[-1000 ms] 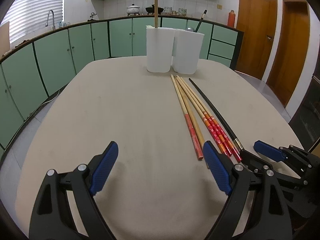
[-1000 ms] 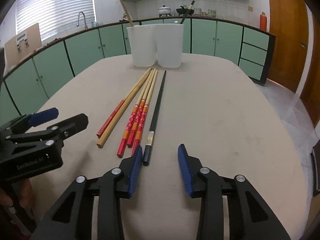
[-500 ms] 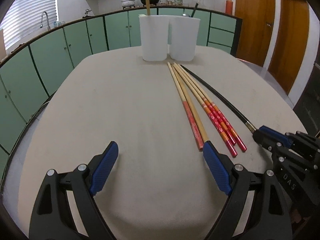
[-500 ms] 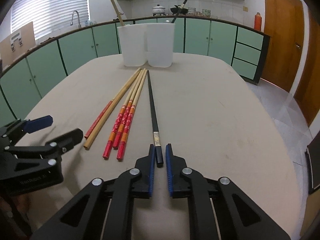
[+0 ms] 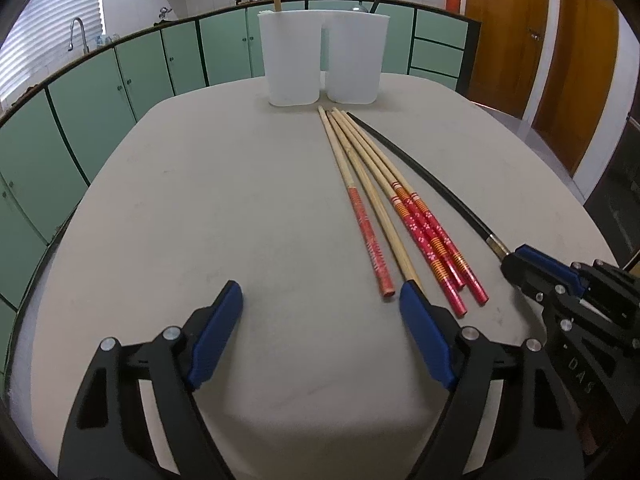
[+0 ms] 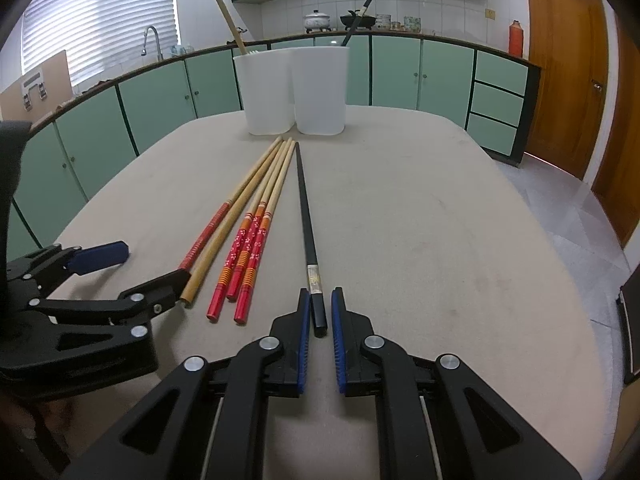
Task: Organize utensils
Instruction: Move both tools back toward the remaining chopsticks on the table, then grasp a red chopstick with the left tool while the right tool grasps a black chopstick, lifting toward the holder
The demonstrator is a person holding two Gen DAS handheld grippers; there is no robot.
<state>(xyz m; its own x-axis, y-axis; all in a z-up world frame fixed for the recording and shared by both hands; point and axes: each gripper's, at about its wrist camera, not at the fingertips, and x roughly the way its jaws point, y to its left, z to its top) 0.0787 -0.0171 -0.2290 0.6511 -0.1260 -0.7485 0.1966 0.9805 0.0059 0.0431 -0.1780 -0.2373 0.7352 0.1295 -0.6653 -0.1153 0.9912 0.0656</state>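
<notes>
A black chopstick (image 6: 307, 224) lies on the beige table, its near end between the pads of my right gripper (image 6: 319, 312), which is shut on it. It shows in the left wrist view (image 5: 424, 174) too, running into the right gripper (image 5: 516, 260). Several wooden chopsticks with red ends (image 6: 248, 236) lie to its left, also seen in the left wrist view (image 5: 400, 208). Two white cups (image 6: 294, 90) stand at the far end, one holding a wooden stick, one a black utensil. My left gripper (image 5: 320, 300) is open and empty, its right pad near the wooden chopsticks' ends.
The table's (image 5: 200, 200) rounded edges drop off on both sides. Green cabinets (image 6: 160, 96) ring the room. Wooden doors (image 6: 568, 80) are at the right. The left gripper (image 6: 100, 280) sits at the left of the right wrist view.
My right gripper has closed from open onto the near end of the black chopstick. My left gripper has moved forward and stayed open.
</notes>
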